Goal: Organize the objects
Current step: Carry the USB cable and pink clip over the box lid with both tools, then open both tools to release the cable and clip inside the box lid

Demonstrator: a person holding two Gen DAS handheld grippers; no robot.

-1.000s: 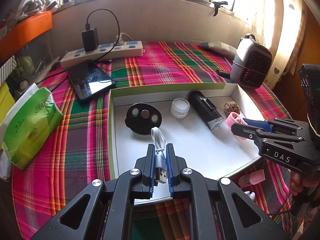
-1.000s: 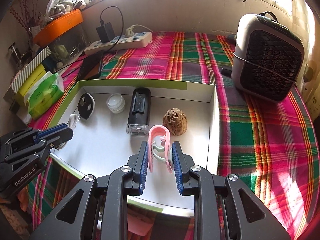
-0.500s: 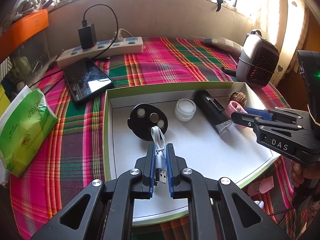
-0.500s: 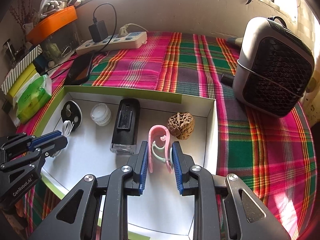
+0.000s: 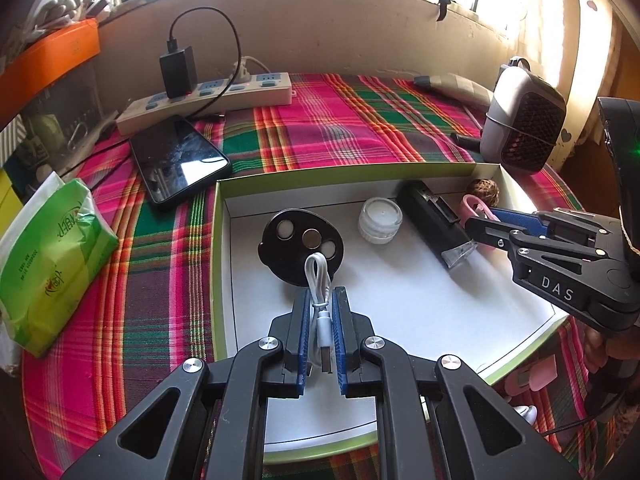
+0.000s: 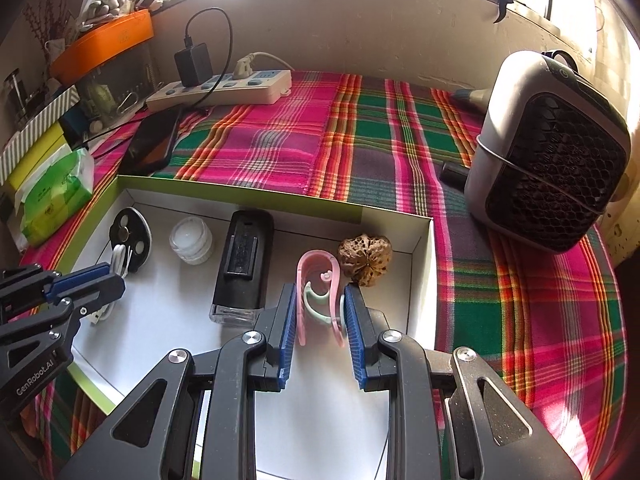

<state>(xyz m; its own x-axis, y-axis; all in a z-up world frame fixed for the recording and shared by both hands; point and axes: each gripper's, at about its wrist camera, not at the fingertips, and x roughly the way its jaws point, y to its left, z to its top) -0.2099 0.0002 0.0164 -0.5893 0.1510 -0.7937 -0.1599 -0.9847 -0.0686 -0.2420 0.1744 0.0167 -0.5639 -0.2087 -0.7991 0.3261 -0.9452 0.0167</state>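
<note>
Pinching a white USB cable, the left gripper hovers over the box; at three o'clock, the right gripper clamps a pink clip.

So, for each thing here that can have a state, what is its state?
Left gripper: shut on white cable.
Right gripper: shut on pink clip.
Box: open, no lid.
Small jar: lid on.
Phone: screen dark.
Charger: plugged into power strip.
</note>
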